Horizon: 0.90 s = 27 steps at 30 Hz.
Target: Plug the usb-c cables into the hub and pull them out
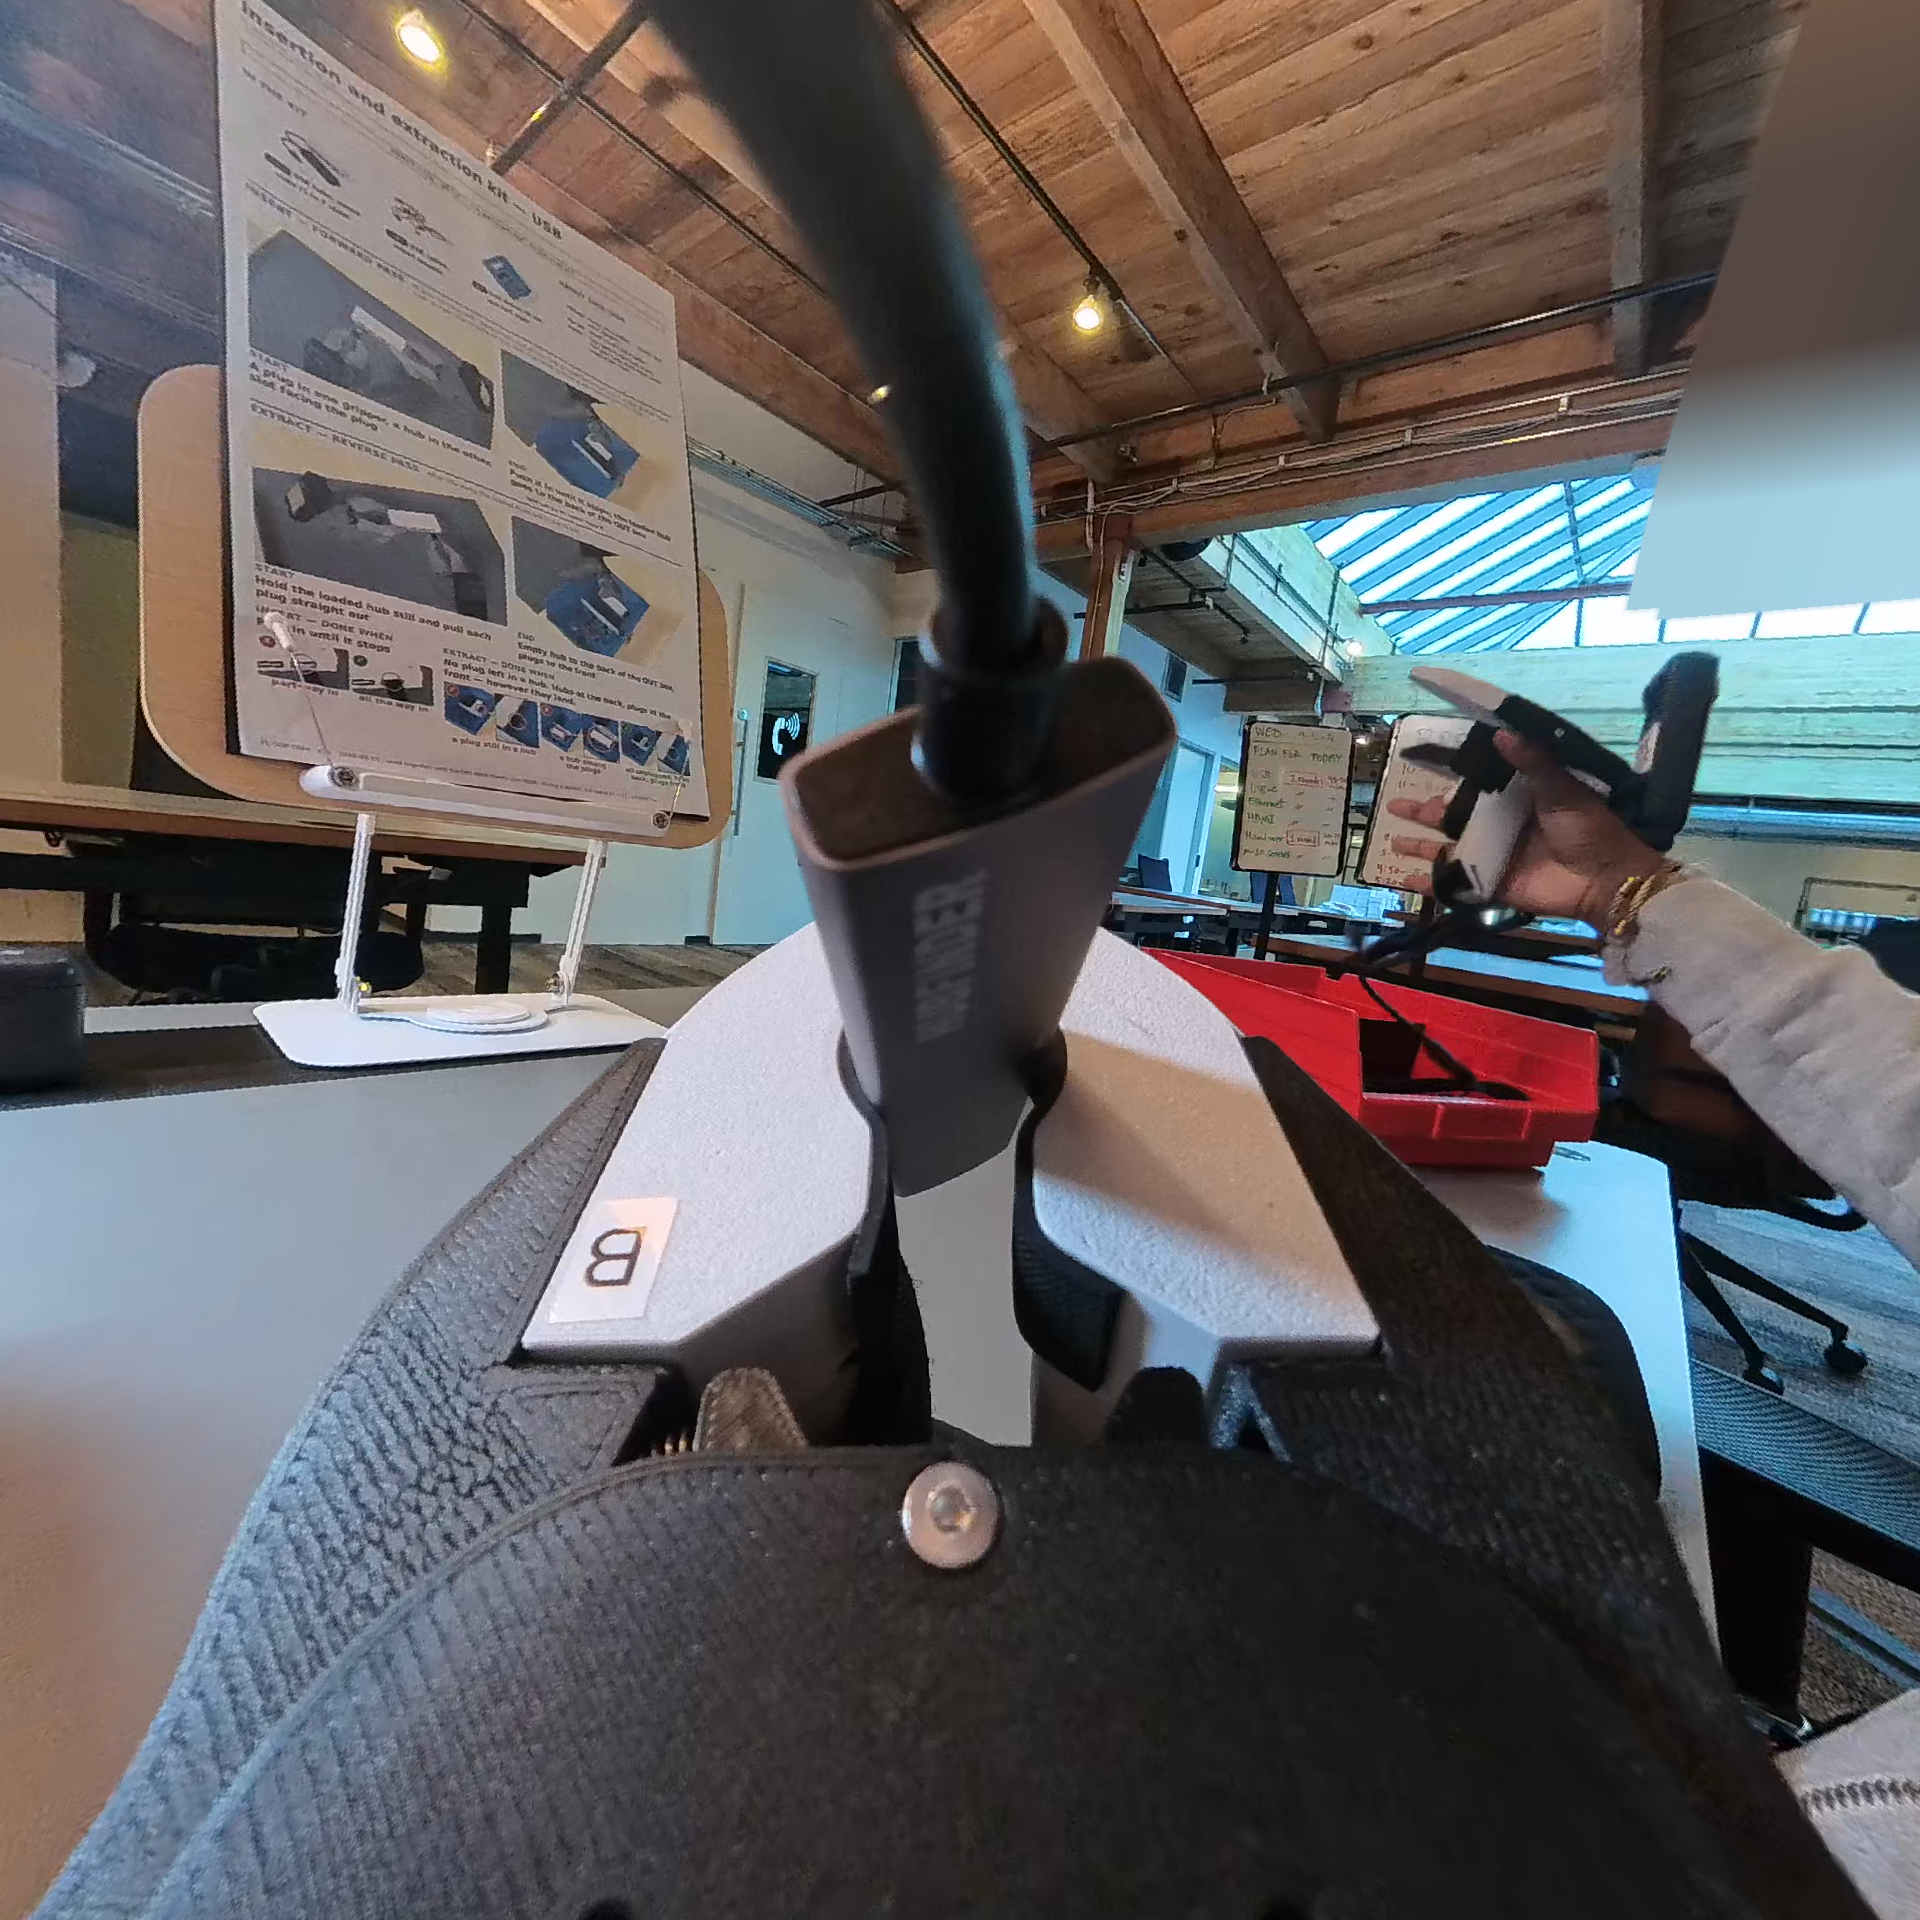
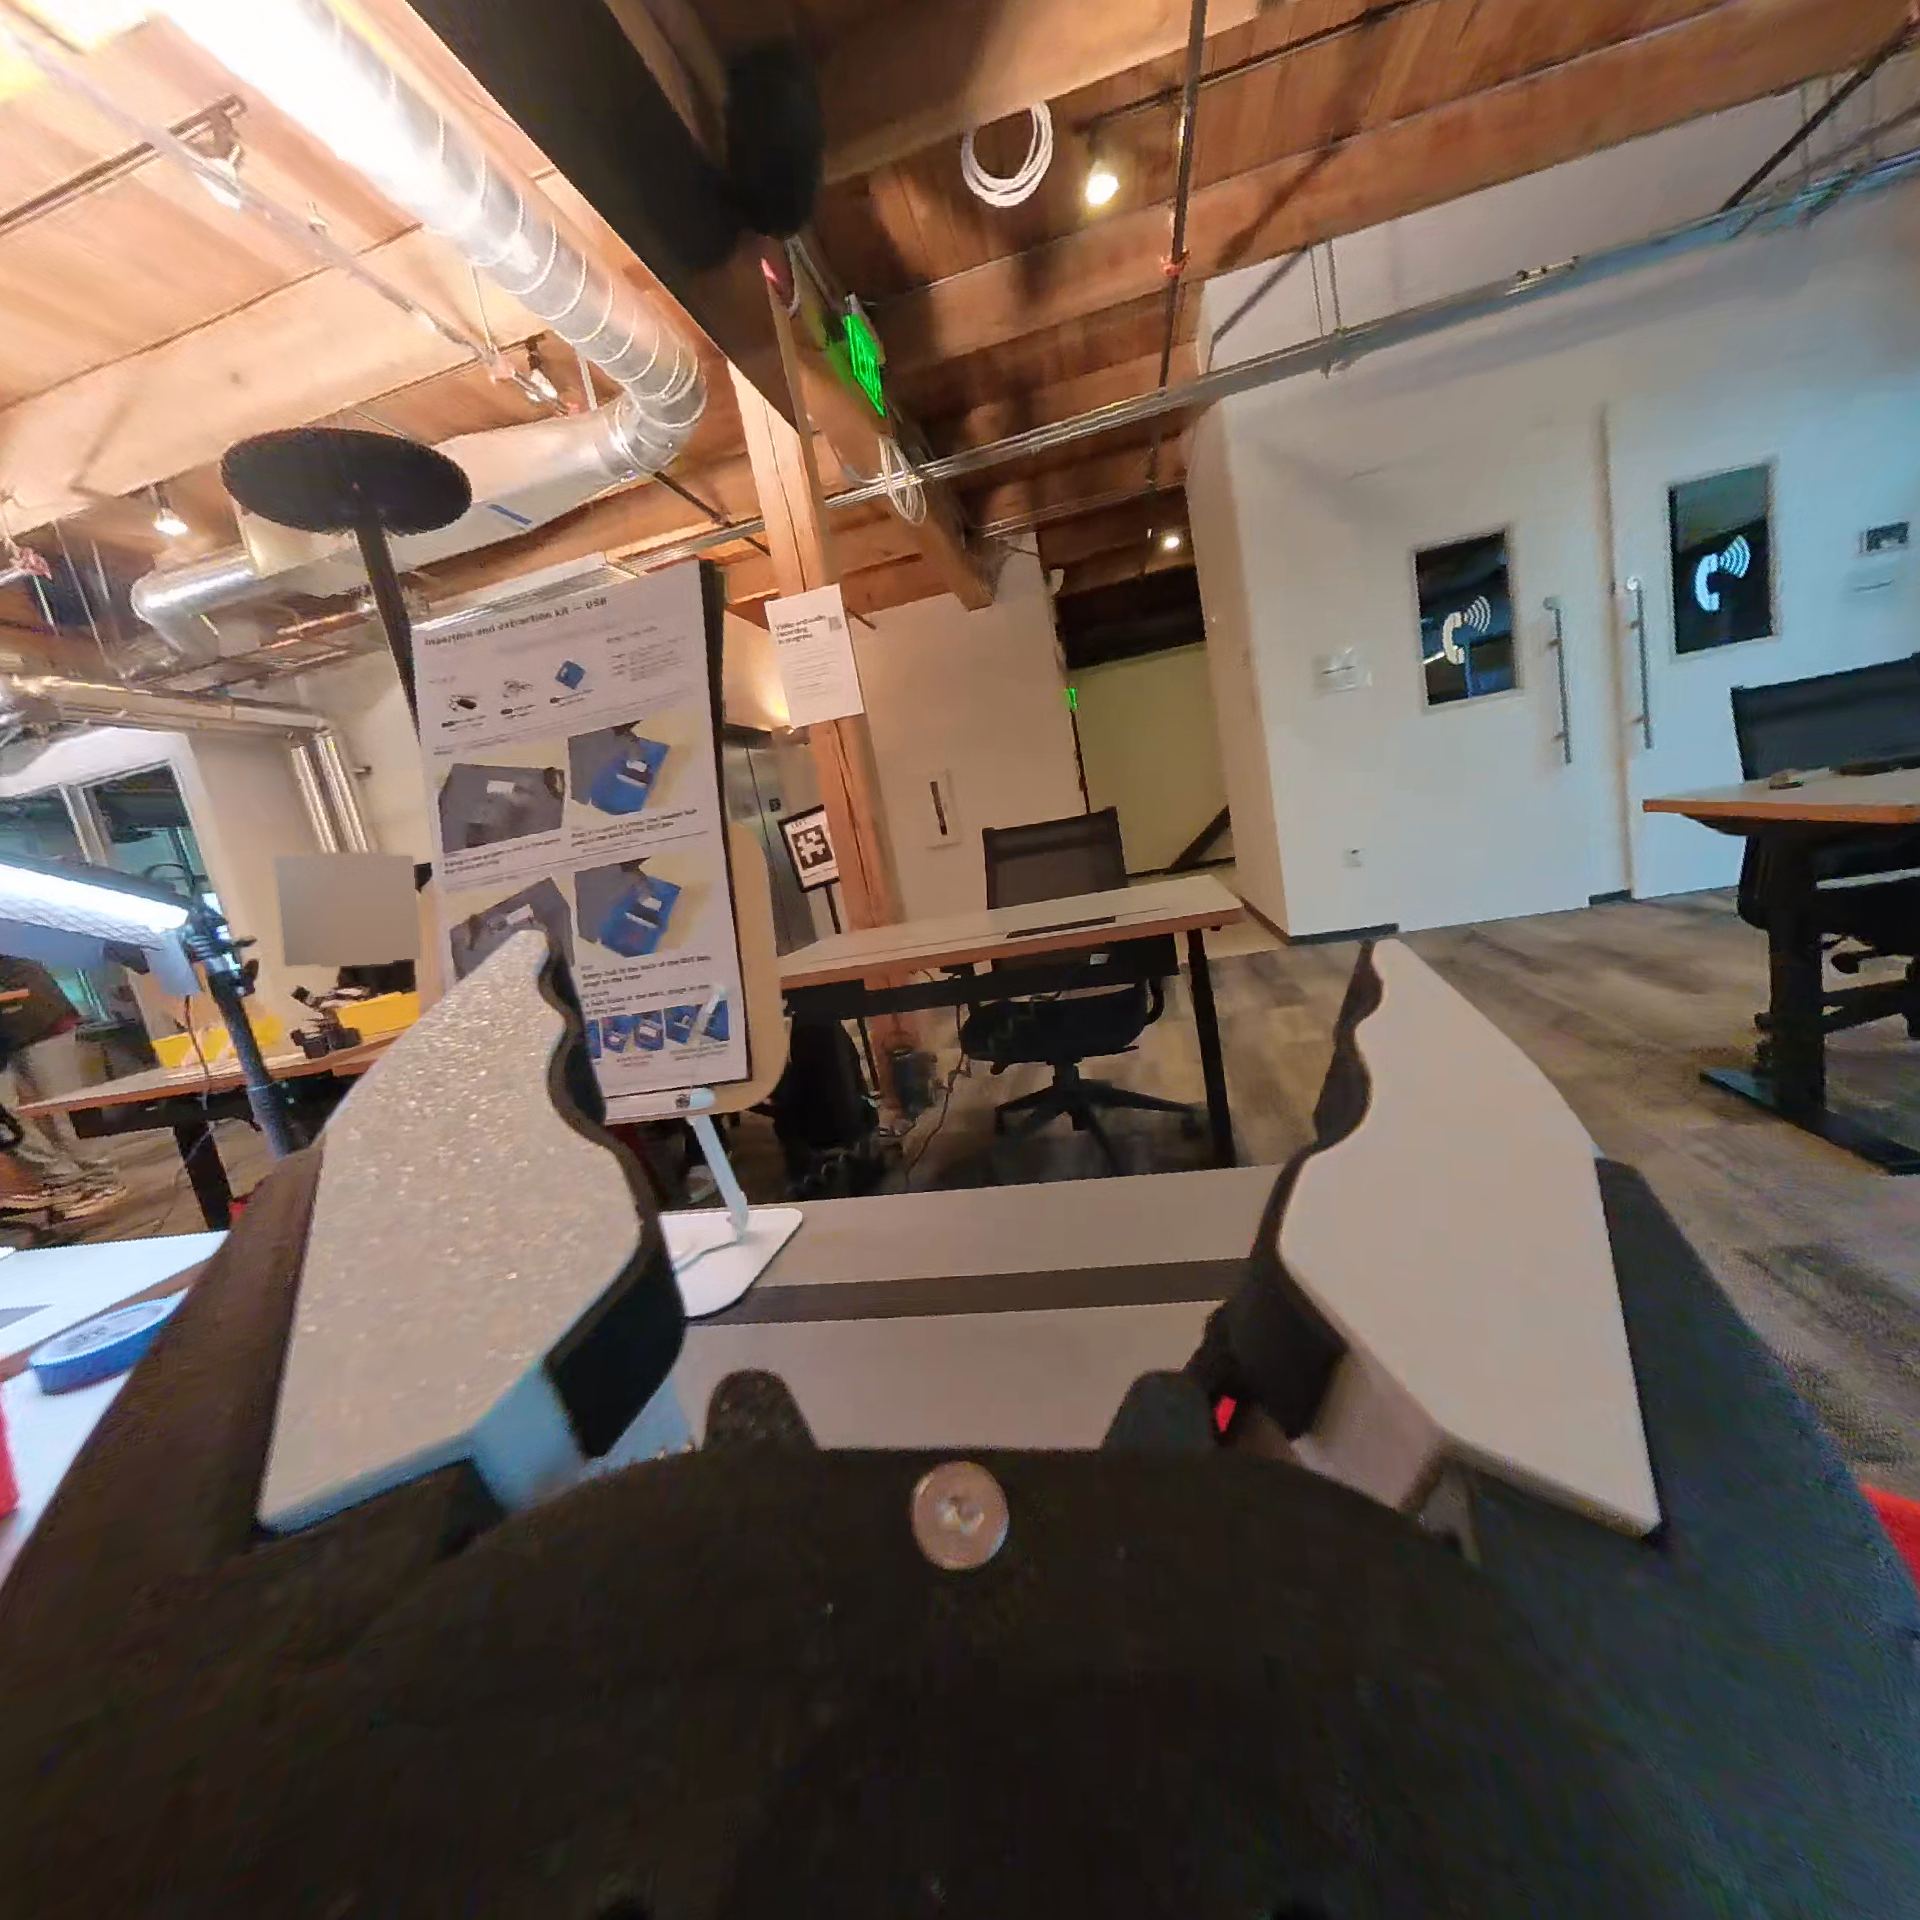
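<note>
- Grey metal USB-C hub (image 1: 966, 935) stood clamped between the left gripper (image 1: 951, 1122) fingers, tilted, its thick black lead (image 1: 883, 312) arching up out of the top end; likely gripped low so the body stayed steady for plugging.
- Hub ports were not visible from this angle.
- Right gripper (image 2: 956, 1039) was raised clear of the grey table (image 2: 987, 1340), fingers spread wide, nothing between them.
- Left wrist view showed that gripper (image 1: 1558, 769) held aloft in a hand (image 1: 1569, 842), above a red bin (image 1: 1455, 1081) with thin black cables (image 1: 1413, 1029) trailing into it, probably the plugs' source.
- Instruction sheet (image 1: 447, 457) on its white stand faced the worker, for reference.
</note>
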Tool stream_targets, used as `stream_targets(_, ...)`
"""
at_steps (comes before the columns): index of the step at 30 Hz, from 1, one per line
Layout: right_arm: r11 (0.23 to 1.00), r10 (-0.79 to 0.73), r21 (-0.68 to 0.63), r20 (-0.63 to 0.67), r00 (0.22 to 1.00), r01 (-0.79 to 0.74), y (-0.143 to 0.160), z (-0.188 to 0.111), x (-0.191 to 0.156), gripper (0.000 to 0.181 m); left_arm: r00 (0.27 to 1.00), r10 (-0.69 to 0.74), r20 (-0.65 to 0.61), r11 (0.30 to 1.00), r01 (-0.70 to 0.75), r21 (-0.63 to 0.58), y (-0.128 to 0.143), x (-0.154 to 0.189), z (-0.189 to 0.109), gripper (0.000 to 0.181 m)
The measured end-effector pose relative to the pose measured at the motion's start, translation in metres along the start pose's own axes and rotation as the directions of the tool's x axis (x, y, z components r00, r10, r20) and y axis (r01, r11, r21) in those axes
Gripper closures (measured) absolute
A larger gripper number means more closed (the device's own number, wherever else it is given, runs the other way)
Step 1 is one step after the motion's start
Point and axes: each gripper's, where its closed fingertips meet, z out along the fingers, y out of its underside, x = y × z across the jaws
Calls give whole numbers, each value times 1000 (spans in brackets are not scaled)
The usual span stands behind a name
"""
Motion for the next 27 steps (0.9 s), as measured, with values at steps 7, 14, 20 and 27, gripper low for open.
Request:
stream_targets(7, 950, -124, -303, -152, 981, 73, 55, -10, 46, 48, 1000, -22, 0, 1000, 22, 7, -1, -2, 0, 163)
stream_targets(14, 890, 456, -36, 64, 888, -455, 34, -15, 42, 52, 1000, -10, -4, 1000, 10, 1, 0, 0, 0, 162)
stream_targets(20, 336, 826, 289, 368, 428, -896, -21, -50, 95, 82, 1000, -7, -18, 1000, 6, -16, 3, 3, 3, 162)
stream_targets(27, 897, 392, 201, 54, 918, -395, -6, -34, 48, 71, 998, 2, -61, 997, -6, -79, 11, 11, 9, 162)
